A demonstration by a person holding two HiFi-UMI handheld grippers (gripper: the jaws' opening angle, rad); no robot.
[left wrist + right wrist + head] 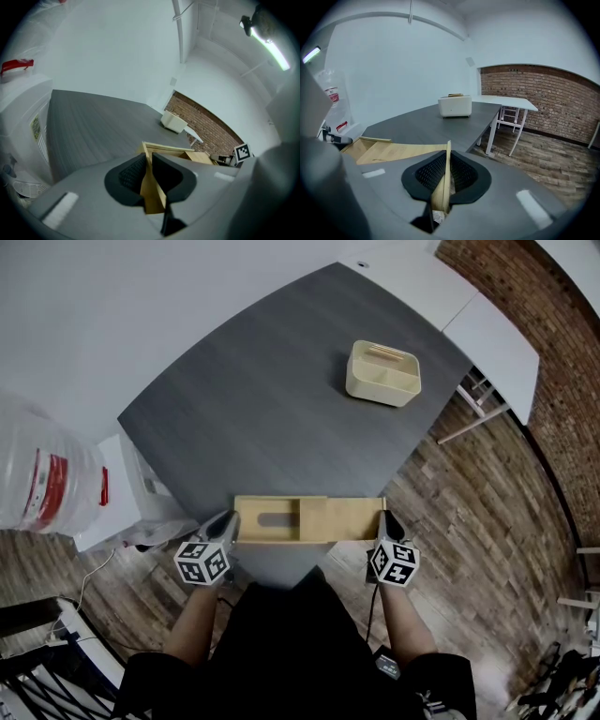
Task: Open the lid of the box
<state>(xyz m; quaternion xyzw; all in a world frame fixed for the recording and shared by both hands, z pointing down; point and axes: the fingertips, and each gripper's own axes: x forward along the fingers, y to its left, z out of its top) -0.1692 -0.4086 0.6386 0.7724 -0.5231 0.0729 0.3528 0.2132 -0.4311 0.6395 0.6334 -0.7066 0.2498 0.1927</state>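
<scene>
The wooden box (309, 519) is lying crosswise at the near edge of the grey tabletop (262, 409), where the left gripper (230, 522) is pinching its left end wall in its jaws and the right gripper (385, 520) is pinching the thin lid (342, 517) at the right end.
</scene>
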